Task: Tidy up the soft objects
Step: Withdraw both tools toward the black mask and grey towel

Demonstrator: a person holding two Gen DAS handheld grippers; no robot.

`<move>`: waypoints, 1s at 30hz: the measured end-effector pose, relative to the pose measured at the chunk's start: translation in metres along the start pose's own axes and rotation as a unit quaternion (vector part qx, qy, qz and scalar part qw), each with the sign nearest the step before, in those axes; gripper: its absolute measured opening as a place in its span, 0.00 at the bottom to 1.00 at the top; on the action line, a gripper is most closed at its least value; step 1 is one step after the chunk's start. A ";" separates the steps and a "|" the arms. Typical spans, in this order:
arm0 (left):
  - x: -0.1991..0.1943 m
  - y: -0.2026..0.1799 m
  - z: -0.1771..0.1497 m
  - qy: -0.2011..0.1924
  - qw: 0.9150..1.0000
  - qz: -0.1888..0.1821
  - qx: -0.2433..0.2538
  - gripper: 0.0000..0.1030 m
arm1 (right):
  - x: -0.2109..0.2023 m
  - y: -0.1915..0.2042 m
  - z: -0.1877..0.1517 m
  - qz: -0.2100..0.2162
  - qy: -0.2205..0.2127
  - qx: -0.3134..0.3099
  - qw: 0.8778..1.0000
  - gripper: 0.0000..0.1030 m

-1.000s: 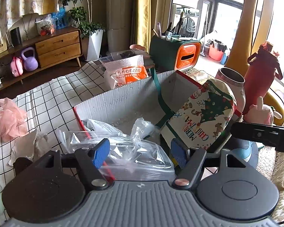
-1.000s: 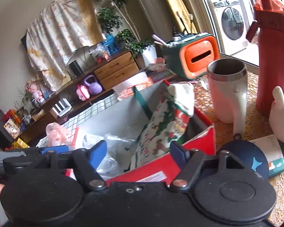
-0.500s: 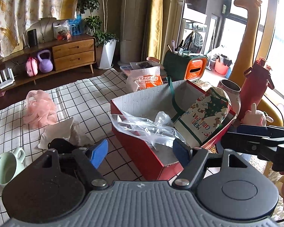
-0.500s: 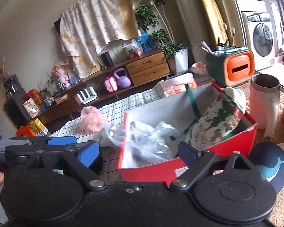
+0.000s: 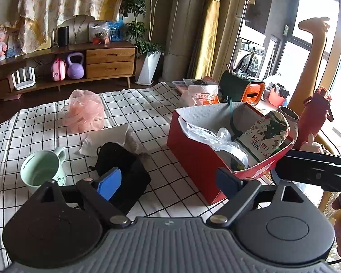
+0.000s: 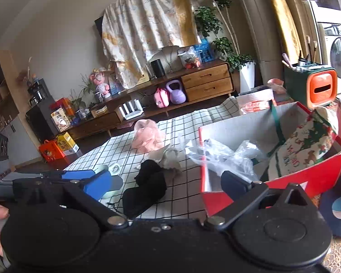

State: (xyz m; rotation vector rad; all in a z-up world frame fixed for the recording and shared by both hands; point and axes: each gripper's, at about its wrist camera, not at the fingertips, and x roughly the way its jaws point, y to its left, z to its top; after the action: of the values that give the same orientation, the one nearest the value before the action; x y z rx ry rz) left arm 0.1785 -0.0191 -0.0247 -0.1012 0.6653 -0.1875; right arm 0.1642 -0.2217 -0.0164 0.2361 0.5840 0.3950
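Note:
A red box (image 5: 193, 159) (image 6: 307, 179) stands on the checked cloth and holds a clear plastic bag (image 5: 211, 136) (image 6: 218, 152) and a Christmas-print cloth (image 5: 266, 134) (image 6: 307, 143). A black soft item (image 5: 122, 163) (image 6: 147, 186), a white cloth (image 5: 106, 136) and a pink mesh puff (image 5: 84, 111) (image 6: 147, 136) lie on the cloth to the left of the box. My left gripper (image 5: 168, 182) is open and empty, held back between the black item and the box. My right gripper (image 6: 166, 182) is open and empty, in front of the box.
A mint mug (image 5: 43, 170) stands at the near left. A tissue pack (image 5: 204, 95), a green and orange holder (image 5: 243, 88), a steel cup (image 5: 288, 113) and a red bottle (image 5: 313, 116) stand behind and right of the box. A dark round pad (image 6: 338, 207) lies at right.
Both grippers have pulled back and up from the box. The plastic bag that lay between the left fingers now lies in the box. More of the checked cloth shows.

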 end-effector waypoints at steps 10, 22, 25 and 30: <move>-0.011 0.029 -0.034 -0.043 0.999 0.013 -0.016 1.00 | 0.023 0.024 -0.008 0.016 0.026 -0.022 0.999 1.00; 0.008 0.039 -0.065 -0.073 0.996 0.043 -0.013 1.00 | 0.073 0.049 -0.002 0.018 0.076 -0.061 0.995 0.99; 0.020 0.040 -0.068 -0.070 0.996 0.052 -0.008 1.00 | 0.091 0.054 0.007 0.016 0.086 -0.066 0.994 0.99; 0.039 0.043 -0.070 -0.068 0.996 0.059 -0.007 1.00 | 0.121 0.058 0.027 0.015 0.099 -0.065 0.993 0.97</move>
State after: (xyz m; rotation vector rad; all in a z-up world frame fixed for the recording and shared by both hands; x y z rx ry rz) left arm 0.1716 0.0130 -0.1096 -0.0872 0.5347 -0.0623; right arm 0.2548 -0.1214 -0.0345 0.0809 0.7477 0.4867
